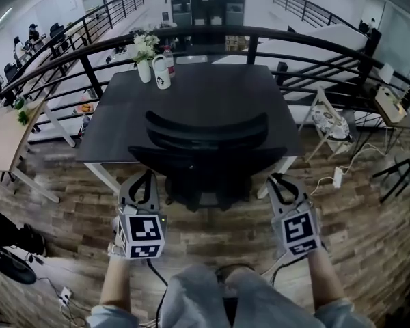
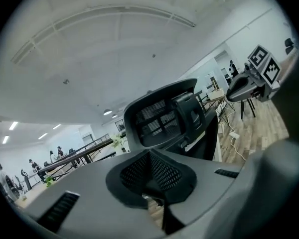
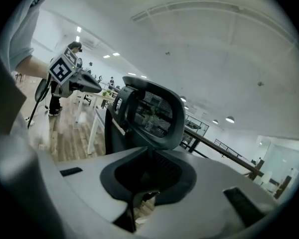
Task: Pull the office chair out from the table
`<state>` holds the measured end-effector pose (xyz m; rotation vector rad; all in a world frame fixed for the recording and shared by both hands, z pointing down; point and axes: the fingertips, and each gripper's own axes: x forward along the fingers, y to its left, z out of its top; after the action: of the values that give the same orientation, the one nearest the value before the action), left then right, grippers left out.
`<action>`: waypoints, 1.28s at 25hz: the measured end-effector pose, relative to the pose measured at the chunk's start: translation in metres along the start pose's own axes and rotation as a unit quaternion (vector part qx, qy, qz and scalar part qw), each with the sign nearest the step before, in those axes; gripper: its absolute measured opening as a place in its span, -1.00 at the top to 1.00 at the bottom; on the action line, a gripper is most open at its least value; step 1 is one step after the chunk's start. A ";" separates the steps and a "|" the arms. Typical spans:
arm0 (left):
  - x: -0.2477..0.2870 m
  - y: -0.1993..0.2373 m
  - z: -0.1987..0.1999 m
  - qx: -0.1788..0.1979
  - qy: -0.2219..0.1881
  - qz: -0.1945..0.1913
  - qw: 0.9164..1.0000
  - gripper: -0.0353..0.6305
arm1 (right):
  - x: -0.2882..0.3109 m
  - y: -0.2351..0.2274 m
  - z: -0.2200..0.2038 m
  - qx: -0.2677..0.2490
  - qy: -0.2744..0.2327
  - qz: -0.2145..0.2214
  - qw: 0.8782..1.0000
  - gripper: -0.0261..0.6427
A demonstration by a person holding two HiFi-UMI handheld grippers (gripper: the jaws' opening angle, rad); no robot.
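A black mesh-backed office chair stands pushed in against the near edge of the dark table. My left gripper is low beside the chair's left side, apart from it, shut with nothing in it. My right gripper is beside the chair's right side, also apart from it, with its jaws only a narrow gap apart and empty. In the left gripper view the chair's backrest rises just beyond the jaw tips. The right gripper view shows the same backrest past its jaw tips.
A vase of flowers and a white bottle stand at the table's far left. A black railing curves behind the table. A folding chair and a power strip are at the right, a wooden desk at the left.
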<state>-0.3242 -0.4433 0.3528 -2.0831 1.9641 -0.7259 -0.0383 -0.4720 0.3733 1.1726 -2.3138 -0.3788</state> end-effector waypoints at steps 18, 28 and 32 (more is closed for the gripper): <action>0.077 0.015 -0.054 0.315 0.045 -0.042 0.947 0.36 | 0.069 -0.019 -0.019 -0.245 0.088 0.020 0.965 0.29; 0.107 0.014 -0.073 0.438 0.071 -0.041 0.895 0.18 | 0.097 -0.017 -0.047 -0.327 0.138 0.034 0.934 0.15; 0.115 0.012 -0.079 0.483 0.074 -0.036 0.872 0.17 | 0.105 -0.020 -0.055 -0.355 0.152 0.038 0.922 0.15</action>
<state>-0.3708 -0.5417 0.4406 -1.4732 1.1333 -1.5157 -0.0467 -0.5698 0.4432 0.7090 -1.7078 -0.8519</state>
